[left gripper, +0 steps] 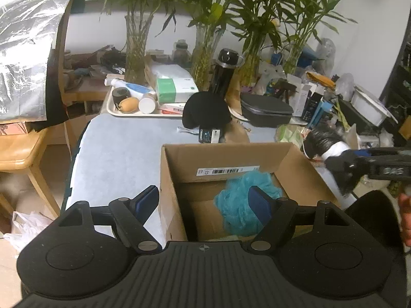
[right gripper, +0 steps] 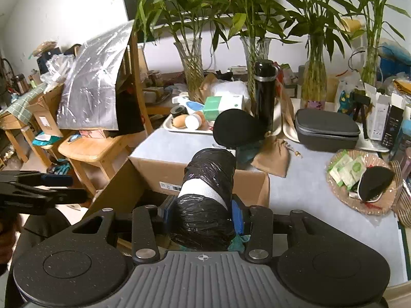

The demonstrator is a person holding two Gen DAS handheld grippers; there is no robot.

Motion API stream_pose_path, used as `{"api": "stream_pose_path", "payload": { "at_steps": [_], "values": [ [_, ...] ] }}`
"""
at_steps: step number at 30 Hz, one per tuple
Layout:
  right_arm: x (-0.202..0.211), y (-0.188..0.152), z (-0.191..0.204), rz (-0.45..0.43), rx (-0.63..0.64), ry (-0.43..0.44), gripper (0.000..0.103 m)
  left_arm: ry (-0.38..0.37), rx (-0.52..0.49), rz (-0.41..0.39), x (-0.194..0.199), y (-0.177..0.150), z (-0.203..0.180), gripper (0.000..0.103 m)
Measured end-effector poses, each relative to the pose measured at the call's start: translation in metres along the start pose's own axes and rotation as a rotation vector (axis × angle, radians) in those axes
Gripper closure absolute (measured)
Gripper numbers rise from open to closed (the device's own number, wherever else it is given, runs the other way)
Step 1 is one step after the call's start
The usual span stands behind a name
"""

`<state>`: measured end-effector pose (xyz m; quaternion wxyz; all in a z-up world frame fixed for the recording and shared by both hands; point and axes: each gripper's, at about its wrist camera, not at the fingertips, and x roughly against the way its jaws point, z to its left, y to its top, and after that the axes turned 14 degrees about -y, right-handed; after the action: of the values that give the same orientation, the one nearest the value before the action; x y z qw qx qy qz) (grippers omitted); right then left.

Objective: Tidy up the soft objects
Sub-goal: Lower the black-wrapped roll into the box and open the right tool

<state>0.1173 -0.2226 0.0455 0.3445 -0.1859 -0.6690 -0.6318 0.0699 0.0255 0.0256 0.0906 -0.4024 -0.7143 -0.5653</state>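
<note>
A teal mesh bath pouf lies inside the open cardboard box on the pale blue table. My left gripper stands open over the box's near left corner, nothing between its blue pads. My right gripper is shut on a roll of black plastic bags with a white band, held above the box. From the left wrist view that roll and the right gripper show at the right of the box. A black round soft pad stands behind the box.
A tray of bottles and boxes, a black flask, glass vases of bamboo and a grey zip case crowd the table's far side. A woven basket of packets sits at the right. Wooden chairs stand left of the table.
</note>
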Motion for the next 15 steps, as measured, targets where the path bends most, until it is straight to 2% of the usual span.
{"api": "stream_pose_path", "payload": {
  "at_steps": [1,2,4,6,7,10,15],
  "values": [
    [-0.007,0.0,0.001,0.029,0.008,-0.011,0.047,0.0,0.003,-0.006,0.004,0.001,0.0,0.027],
    [-0.012,-0.001,0.002,0.05,0.008,-0.035,0.03,0.003,0.008,-0.01,0.008,0.002,0.0,0.027],
    [-0.01,-0.001,0.001,0.034,-0.007,-0.053,0.018,0.006,0.015,-0.016,0.017,0.004,-0.001,0.027],
    [-0.004,0.0,-0.003,0.023,-0.04,-0.044,0.012,0.006,0.006,-0.02,0.026,0.006,-0.004,0.027],
    [-0.001,0.0,-0.005,0.019,-0.056,-0.039,0.005,0.006,0.0,-0.021,0.031,0.007,-0.005,0.027],
    [0.01,0.001,-0.007,0.018,-0.061,-0.049,0.0,0.012,-0.014,-0.012,0.039,0.008,-0.01,0.027],
    [0.026,-0.005,-0.004,0.009,-0.027,-0.06,0.0,0.005,-0.032,-0.001,0.046,0.006,-0.015,0.027]
  ]
}}
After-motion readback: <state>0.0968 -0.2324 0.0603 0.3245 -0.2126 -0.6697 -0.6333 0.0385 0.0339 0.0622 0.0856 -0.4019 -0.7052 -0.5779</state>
